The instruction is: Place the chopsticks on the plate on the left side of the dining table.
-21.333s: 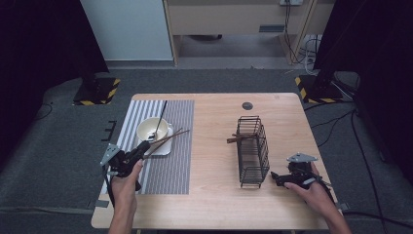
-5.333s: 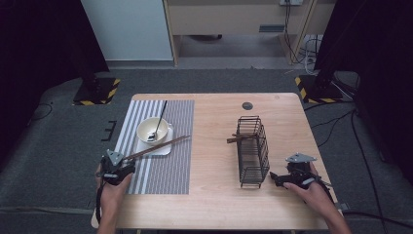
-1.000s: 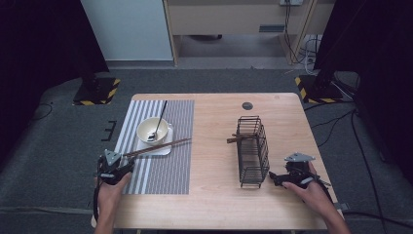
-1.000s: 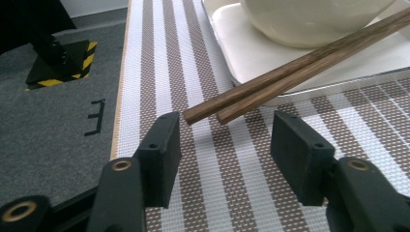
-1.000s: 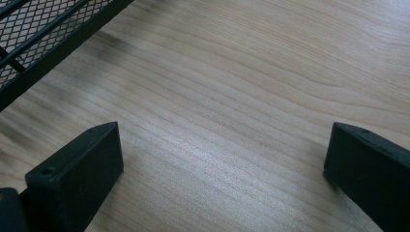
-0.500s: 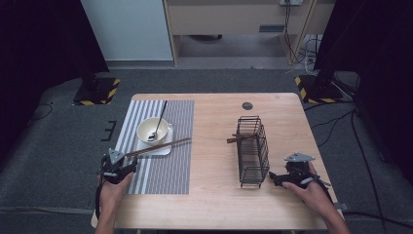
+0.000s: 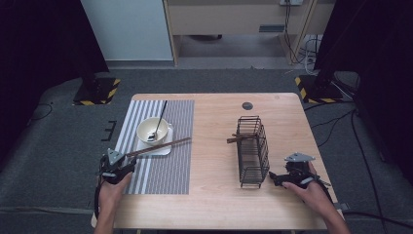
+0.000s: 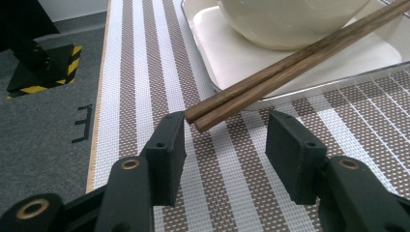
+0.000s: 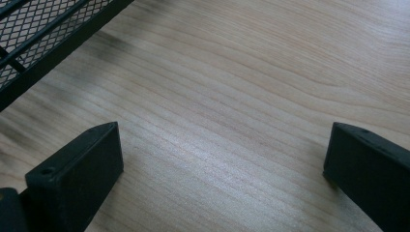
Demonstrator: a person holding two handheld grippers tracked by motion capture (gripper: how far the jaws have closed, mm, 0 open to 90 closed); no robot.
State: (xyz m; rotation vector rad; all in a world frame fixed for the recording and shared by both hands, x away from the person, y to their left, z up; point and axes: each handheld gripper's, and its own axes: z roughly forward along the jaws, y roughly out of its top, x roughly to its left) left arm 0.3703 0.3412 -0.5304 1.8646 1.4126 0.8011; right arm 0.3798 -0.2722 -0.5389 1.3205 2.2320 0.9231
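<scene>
At a pale wooden bench (image 7: 214,195), a person works with a hand-held tool in each hand. The left tool (image 7: 127,160) sits at the near left edge of a brown-and-white striped placemat (image 7: 160,170), aimed at a pair of dark wooden chopsticks (image 7: 158,147) whose far part lies across a white square tray (image 7: 163,150), just in front of a cream bowl (image 7: 148,129) that stands on that tray with a dark-handled spoon (image 7: 159,119) leaning in it. In the left gripper view, the left tool (image 8: 225,140) has its jaws parted, having just been closing, with the blunt near ends of the chopsticks (image 8: 290,60) reaching into the gap; the ends lie close by the left pad, the right pad stands clear, and neither pad presses on the wood. The chopsticks rest side by side on the tray's rim (image 8: 227,58) and slant up past the bowl (image 8: 290,24). On the right side of the bench, the right tool (image 7: 277,178) rests near the foot of a black wire basket (image 7: 253,151) from which a brown stick-like handle pokes out leftward. In the right gripper view, the right tool (image 9: 222,159) stands wide open over bare wood grain, with the basket's mesh (image 9: 38,24) at the upper left corner, apart from both pads.
</scene>
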